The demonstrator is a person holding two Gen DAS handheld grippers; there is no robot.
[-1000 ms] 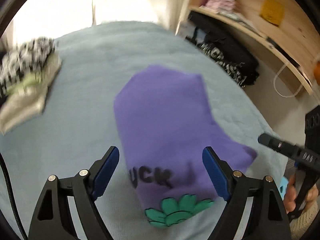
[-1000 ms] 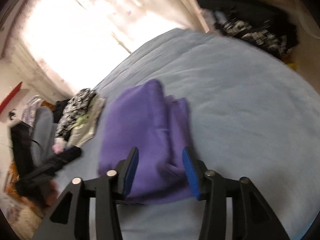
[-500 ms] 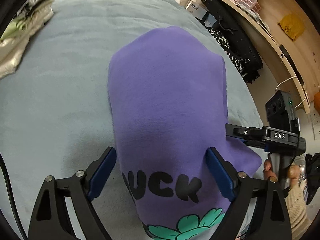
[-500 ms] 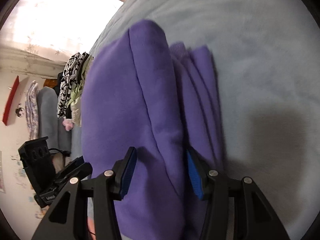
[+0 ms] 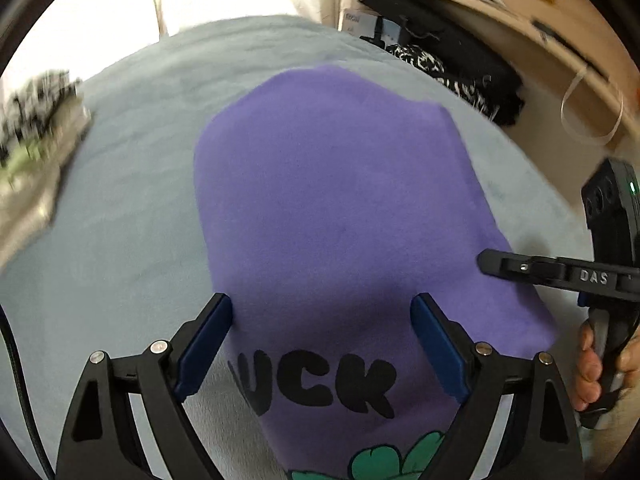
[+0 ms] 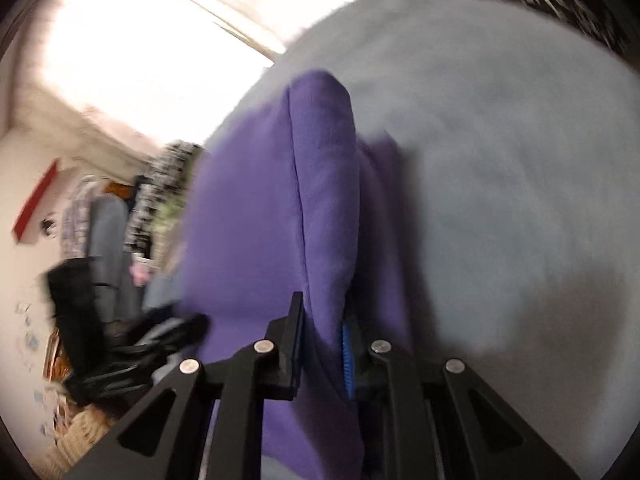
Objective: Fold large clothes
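The right gripper (image 6: 322, 336) is clamped on a thick fold of the purple sweatshirt (image 6: 280, 208), its 2 fingers pressed against either side of the cloth; the fold runs away from the gripper along the grey-blue blanket (image 6: 500, 140). The left gripper (image 5: 320, 344) hangs spread wide above the sweatshirt (image 5: 332, 200), gripping nothing; the garment lies folded on the blanket (image 5: 120, 220) directly beneath and ahead of it, black letters and a green print showing between the 2 fingers. In the left view the right gripper (image 5: 486, 260) reaches in from the right at the sweatshirt's edge, the right hand (image 5: 596, 364) on its handle; a blurred pile of clothes (image 5: 32, 152) lies well apart at far left.
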